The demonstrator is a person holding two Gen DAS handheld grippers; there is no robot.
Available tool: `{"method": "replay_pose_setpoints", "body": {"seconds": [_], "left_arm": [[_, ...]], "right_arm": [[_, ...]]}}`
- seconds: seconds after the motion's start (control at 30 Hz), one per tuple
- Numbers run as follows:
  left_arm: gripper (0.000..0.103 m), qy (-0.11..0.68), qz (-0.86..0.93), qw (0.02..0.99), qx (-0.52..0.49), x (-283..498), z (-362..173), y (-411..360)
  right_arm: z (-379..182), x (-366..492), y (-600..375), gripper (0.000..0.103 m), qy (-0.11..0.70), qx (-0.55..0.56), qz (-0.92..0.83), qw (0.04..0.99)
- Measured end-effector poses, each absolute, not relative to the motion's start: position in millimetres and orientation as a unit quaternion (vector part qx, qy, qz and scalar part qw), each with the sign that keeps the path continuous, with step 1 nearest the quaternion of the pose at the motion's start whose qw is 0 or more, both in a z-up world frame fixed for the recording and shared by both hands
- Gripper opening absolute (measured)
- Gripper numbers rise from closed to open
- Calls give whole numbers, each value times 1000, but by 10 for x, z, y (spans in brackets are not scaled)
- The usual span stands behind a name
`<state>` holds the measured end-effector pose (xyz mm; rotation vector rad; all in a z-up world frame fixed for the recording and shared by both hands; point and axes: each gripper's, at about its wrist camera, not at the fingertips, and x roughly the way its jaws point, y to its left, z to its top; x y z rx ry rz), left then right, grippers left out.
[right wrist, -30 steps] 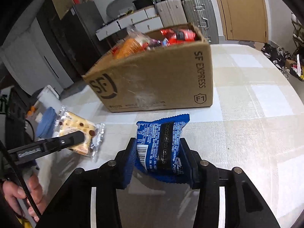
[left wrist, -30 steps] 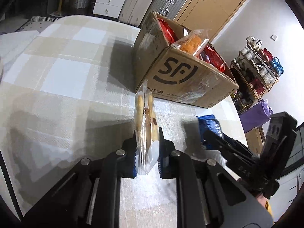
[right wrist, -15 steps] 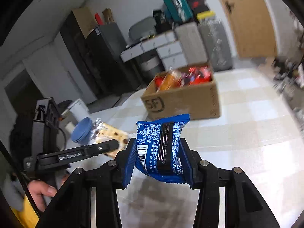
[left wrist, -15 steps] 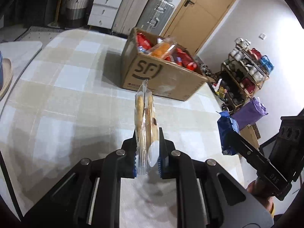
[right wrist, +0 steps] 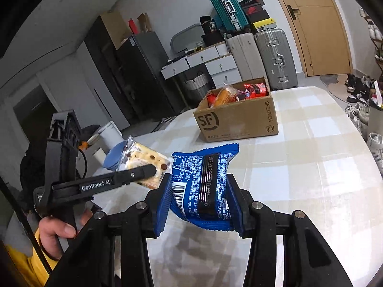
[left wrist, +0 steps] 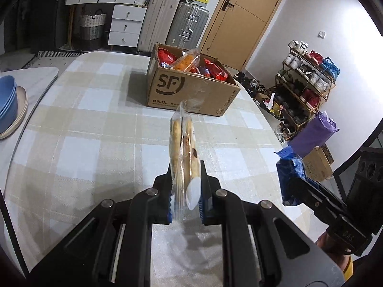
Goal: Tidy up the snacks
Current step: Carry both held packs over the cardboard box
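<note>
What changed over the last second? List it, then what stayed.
Both grippers backed away from the SF cardboard box and rose above the table. Unchanged: left gripper clamps the clear cookie pack, right gripper clamps the blue snack packet; box stays put.

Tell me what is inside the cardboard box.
The box holds red snack packs and an orange pack on top. Whatever lies beneath them is covered.

The left gripper [left wrist: 185, 192] is held level above the table, jaws pinched on a clear packet of biscuits [left wrist: 183, 148] standing on edge. The right gripper [right wrist: 199, 201], just beside it and also raised, clamps a blue snack bag [right wrist: 203, 181]. A bare hand [right wrist: 56, 232] grips the left handle
</note>
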<state>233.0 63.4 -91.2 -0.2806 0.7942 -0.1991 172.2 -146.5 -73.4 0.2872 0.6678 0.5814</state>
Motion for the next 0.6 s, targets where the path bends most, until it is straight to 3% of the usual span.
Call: {"method": "replay_pose_setpoints", "body": {"seconds": [0.6], "left_arm": [[12, 383, -124, 902, -155, 2511, -630, 694]], "right_arm": [[-43, 2230, -1631, 44, 273, 208, 336, 877]]}}
